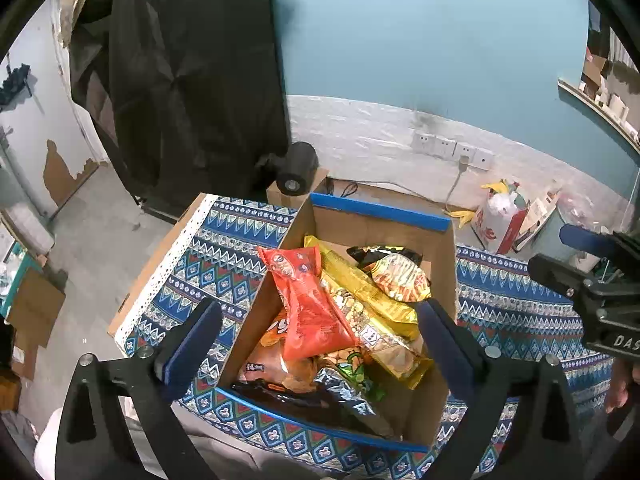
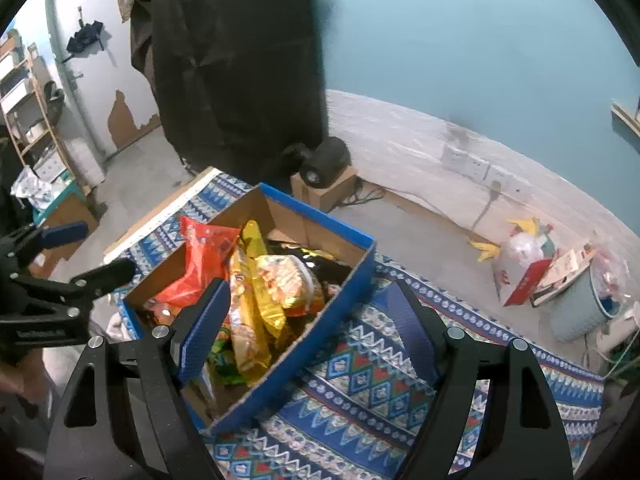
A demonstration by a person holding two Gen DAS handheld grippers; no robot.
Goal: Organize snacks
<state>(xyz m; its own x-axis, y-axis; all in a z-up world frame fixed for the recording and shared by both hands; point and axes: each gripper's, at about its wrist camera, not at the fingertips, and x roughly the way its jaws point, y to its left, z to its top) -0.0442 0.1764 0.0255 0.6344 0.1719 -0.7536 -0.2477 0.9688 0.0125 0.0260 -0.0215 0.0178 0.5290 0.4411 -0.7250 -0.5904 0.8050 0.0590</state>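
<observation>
An open cardboard box with blue rims [image 1: 380,210] stands on a blue patterned cloth [image 1: 224,248]. Several snack packs lie piled in it: an orange-red pack [image 1: 308,304], a long gold pack [image 1: 368,300], a round yellow pack [image 1: 400,276] and a black pack [image 1: 304,400] at the near wall. My left gripper [image 1: 320,340] hangs above the box, open and holding nothing. In the right wrist view, my right gripper [image 2: 308,320] is open over the box's right blue wall [image 2: 304,356], also holding nothing. Each gripper shows in the other's view: right gripper [image 1: 548,250], left gripper [image 2: 106,248].
A black cloth [image 1: 192,80] hangs behind the table. A black cylinder [image 1: 298,168] sits on a small carton on the floor. Wall sockets [image 1: 452,148], a red-and-white bag [image 1: 500,220] and a pale bin [image 2: 580,304] are at the right. A shelf [image 2: 28,112] stands far left.
</observation>
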